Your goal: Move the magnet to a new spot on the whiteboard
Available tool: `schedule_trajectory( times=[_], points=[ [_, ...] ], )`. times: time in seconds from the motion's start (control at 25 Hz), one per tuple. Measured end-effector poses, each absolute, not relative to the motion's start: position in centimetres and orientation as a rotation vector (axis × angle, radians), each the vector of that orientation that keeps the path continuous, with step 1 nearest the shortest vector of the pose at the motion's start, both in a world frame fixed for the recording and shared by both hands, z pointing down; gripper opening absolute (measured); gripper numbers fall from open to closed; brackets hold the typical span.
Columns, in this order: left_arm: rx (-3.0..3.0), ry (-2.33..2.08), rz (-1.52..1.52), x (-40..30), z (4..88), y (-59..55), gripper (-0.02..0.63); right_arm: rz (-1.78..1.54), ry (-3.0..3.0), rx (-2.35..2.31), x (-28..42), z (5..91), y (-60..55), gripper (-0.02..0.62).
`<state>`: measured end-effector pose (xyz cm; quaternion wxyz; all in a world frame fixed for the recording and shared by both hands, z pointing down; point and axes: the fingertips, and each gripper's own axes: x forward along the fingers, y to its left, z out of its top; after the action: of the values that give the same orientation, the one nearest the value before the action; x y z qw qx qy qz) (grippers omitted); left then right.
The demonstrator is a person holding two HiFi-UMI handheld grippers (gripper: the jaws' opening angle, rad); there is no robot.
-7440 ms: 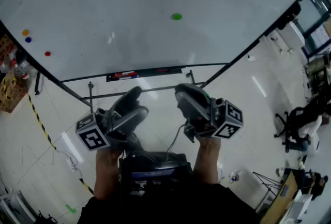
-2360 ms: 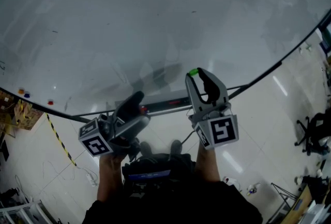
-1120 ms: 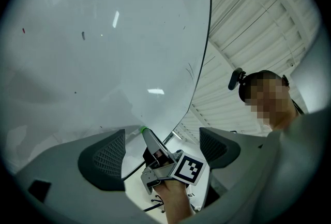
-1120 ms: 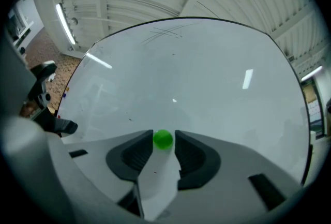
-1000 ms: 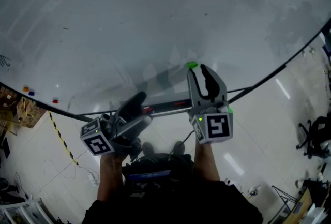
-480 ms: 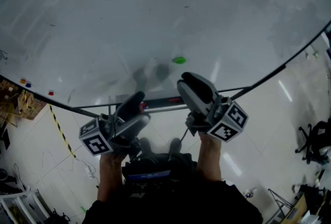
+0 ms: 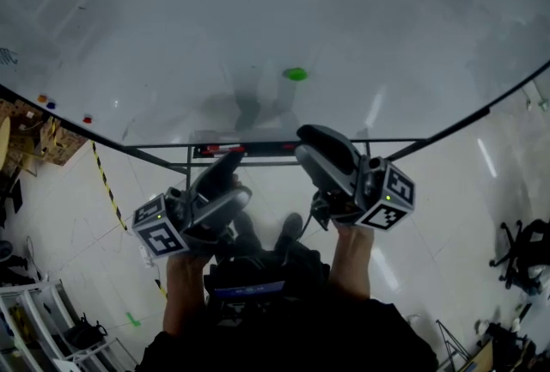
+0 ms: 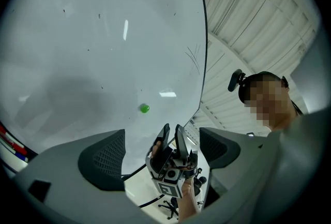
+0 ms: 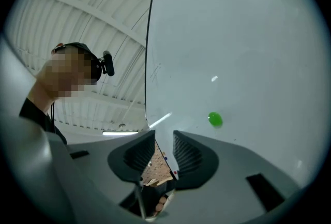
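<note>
A small green magnet sticks to the whiteboard, alone, just above its lower edge. It also shows in the left gripper view and the right gripper view. My right gripper hangs below the magnet, drawn back from the board. Its jaws have just been closing, and a narrow gap with nothing in it remains between them. My left gripper sits lower left of the magnet, jaws wide apart and empty.
Small orange, blue and red magnets sit at the board's left edge. A marker tray runs under the board on a metal stand. Cardboard boxes, floor tape and an office chair stand around.
The right gripper has let go of the green magnet, rolled and drawn back from the board. The magnet stays on the board. The left gripper has shifted slightly.
</note>
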<state>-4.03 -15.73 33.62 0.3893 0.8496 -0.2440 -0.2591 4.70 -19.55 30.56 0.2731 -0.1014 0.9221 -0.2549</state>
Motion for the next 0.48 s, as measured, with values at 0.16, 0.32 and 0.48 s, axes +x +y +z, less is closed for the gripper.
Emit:
schedule_trajectory(
  times=[0.16,0.32,0.48],
  points=[
    [2.169,-0.61,-0.674,-4.4,33.2,-14.3,0.442,-0.675,2.481,-0.238,4.1,30.0,-17.8,0.13],
    [2.202,-0.563,-0.669,-5.1,32.6,-12.5,0.442,-0.614,2.504,-0.235,3.0,28.6,-14.9,0.13],
    [2.208,-0.53,-0.677,-7.2,32.4,-9.9,0.442,-0.584,2.525,-0.231,0.9,27.6,-11.7,0.13]
  ],
)
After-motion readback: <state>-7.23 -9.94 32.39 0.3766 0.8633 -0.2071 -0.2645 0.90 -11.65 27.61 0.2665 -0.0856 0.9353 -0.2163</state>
